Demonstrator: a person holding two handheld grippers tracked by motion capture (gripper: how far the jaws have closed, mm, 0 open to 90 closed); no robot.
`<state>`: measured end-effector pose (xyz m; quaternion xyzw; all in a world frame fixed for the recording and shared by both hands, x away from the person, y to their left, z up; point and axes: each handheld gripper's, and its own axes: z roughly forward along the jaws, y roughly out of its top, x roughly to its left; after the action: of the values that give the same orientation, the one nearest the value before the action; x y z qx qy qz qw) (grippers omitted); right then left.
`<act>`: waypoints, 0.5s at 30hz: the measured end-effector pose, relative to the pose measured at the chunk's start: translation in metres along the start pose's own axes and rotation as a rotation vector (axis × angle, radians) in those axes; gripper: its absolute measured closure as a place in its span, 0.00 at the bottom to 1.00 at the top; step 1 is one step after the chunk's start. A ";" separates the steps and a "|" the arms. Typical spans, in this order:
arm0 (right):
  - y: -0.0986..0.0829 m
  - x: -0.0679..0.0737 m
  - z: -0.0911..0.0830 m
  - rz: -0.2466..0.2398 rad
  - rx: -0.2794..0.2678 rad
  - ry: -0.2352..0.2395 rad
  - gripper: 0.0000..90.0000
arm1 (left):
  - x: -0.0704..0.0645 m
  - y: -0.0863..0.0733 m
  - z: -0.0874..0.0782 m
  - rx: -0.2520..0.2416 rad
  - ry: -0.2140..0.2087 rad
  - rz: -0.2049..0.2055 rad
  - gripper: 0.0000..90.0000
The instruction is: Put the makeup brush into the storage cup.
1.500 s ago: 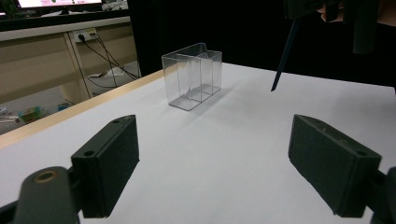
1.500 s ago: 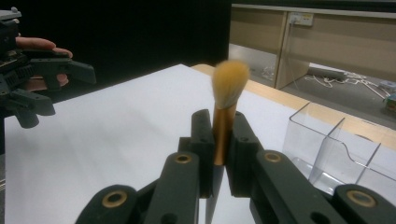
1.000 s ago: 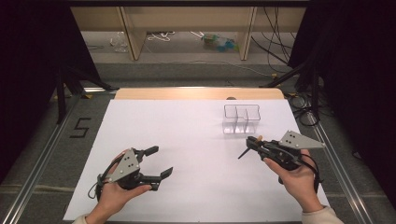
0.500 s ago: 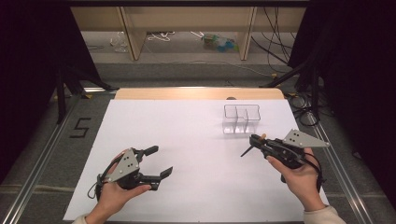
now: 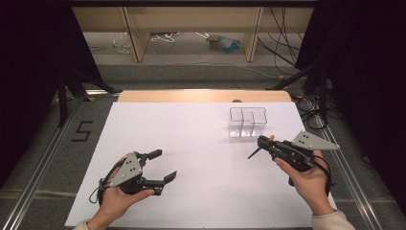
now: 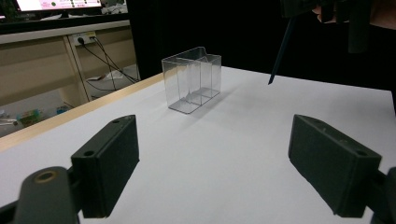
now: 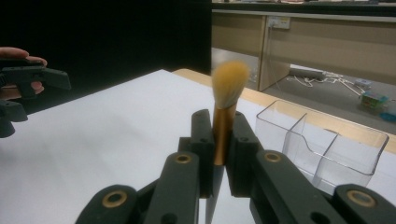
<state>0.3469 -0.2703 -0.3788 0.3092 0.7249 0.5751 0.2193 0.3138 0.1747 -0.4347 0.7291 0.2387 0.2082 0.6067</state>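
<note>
Our right hand-held gripper (image 5: 266, 142) hovers just near of the clear box (image 5: 247, 121), clenched on a brush (image 7: 225, 107) whose dark handle tip slants down-left. Our left hand-held gripper (image 5: 160, 165) rests released on the table's (image 5: 191, 129) near left.

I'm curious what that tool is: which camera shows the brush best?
The right gripper view: the brush stands close up, gold ferrule clamped in the right gripper, tan bristles above. The high view shows its dark handle tip; the left gripper view, that handle pointing down.

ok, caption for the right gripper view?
Right tongs clamp a makeup brush, bristles up, beside a clear divided organizer.
</note>
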 end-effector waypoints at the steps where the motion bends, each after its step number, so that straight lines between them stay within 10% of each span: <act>1: 0.001 -0.001 0.000 0.001 0.004 0.004 0.93 | 0.000 0.000 0.000 0.000 0.000 0.000 0.18; 15: 0.003 -0.004 0.002 0.033 0.003 0.004 0.93 | 0.005 -0.002 0.000 0.002 -0.008 -0.016 0.18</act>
<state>0.3516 -0.2710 -0.3769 0.3203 0.7211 0.5781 0.2077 0.3179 0.1780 -0.4371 0.7286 0.2425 0.2003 0.6084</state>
